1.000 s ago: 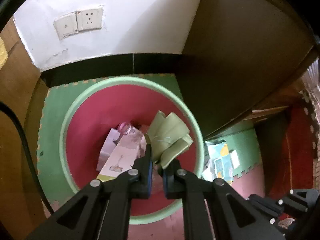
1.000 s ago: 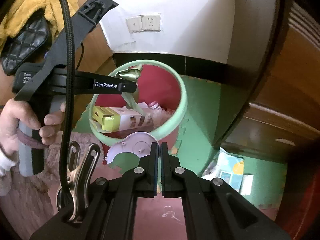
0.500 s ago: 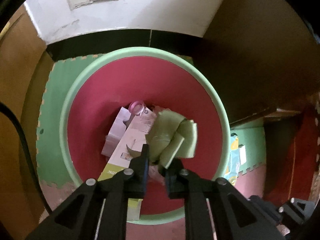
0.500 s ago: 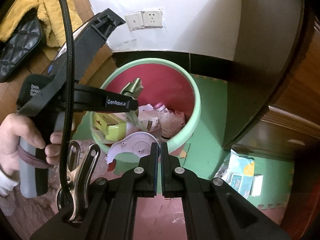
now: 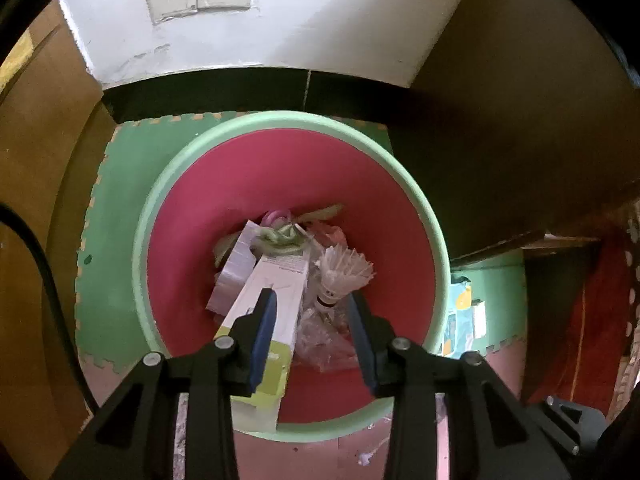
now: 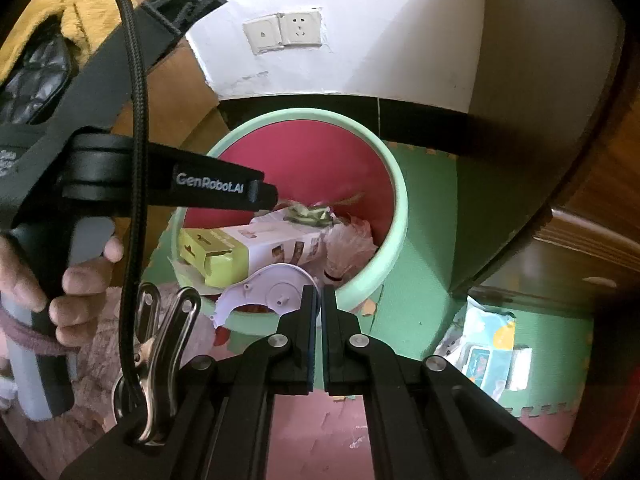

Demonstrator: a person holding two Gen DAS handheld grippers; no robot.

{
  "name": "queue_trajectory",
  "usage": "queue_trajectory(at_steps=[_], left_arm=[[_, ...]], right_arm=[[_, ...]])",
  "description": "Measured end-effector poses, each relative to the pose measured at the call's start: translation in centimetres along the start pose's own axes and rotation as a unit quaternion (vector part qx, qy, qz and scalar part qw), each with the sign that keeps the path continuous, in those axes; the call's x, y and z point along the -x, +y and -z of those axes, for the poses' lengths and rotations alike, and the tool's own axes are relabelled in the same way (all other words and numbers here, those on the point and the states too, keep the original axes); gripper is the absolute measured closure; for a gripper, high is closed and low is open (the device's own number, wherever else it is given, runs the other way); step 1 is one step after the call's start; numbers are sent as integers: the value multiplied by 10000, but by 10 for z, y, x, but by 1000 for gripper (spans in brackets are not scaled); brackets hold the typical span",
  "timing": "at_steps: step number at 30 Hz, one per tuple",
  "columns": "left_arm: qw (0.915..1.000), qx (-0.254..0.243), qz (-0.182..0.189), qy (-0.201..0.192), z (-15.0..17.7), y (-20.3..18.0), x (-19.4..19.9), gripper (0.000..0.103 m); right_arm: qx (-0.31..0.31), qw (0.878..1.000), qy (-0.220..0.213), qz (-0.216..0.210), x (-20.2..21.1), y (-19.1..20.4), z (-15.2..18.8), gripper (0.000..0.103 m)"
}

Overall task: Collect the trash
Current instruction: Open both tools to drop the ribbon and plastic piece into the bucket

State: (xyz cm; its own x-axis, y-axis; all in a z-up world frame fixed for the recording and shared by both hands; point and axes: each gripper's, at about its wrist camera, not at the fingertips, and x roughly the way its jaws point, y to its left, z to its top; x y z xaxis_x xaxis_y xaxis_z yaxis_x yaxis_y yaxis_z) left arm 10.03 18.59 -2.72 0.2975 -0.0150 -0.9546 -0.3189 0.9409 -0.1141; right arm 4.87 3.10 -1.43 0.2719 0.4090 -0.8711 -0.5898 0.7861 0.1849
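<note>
**Inspector A:** The left gripper (image 5: 312, 320) hangs over the bin (image 5: 168, 184), pointing steeply down into it. Its fingers (image 5: 264, 320) stand apart with nothing between them. The green wad (image 5: 280, 236) lies inside, on top of the box (image 5: 272, 292), toward the far wall. Judged reason for the posture: a drop from directly above lands the trash inside the rim instead of on the floor mat (image 5: 120, 200).

**Inspector B:** Agreed. The right gripper (image 6: 320, 304) sits at the near rim of the bin, fingers (image 6: 308, 312) closed on the edge of a white plastic piece (image 6: 272, 288). That piece is outside the bin's mouth, just over the near rim. The likely reason for holding there is that it waits its turn while the left gripper occupies the opening.

**Inspector A:** Change against the earlier frames?

**Inspector B:** A second ago the left fingers were pinched on the green wad above the bin. Its jaws have just been opening, and the wad now rests among the other rubbish, beside a shuttlecock (image 5: 344, 272) and crumpled clear film (image 5: 324, 340). The right gripper's hold on the white piece is unchanged, though the bin looms larger in its view.

**Inspector A:** Outstanding items?

**Inspector B:** A printed packet (image 6: 488, 352) remains on the mat to the right of the bin, against the cabinet. The white piece is not yet deposited. A hand (image 6: 60, 280) on the left gripper's handle is visible in the right view.
</note>
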Motion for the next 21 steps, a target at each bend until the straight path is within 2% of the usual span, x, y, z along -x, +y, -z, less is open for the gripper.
queue_trajectory(at_steps=[12,21], left_arm=[[9998,180,-52,118,0,9,-1,65],[9996,233,-98,109,1,13,-1,65]], right_arm=[[-75,9999,35,105,-26,0,-13,100],[-181,9998,-20,15,-32,-1,-12,97]])
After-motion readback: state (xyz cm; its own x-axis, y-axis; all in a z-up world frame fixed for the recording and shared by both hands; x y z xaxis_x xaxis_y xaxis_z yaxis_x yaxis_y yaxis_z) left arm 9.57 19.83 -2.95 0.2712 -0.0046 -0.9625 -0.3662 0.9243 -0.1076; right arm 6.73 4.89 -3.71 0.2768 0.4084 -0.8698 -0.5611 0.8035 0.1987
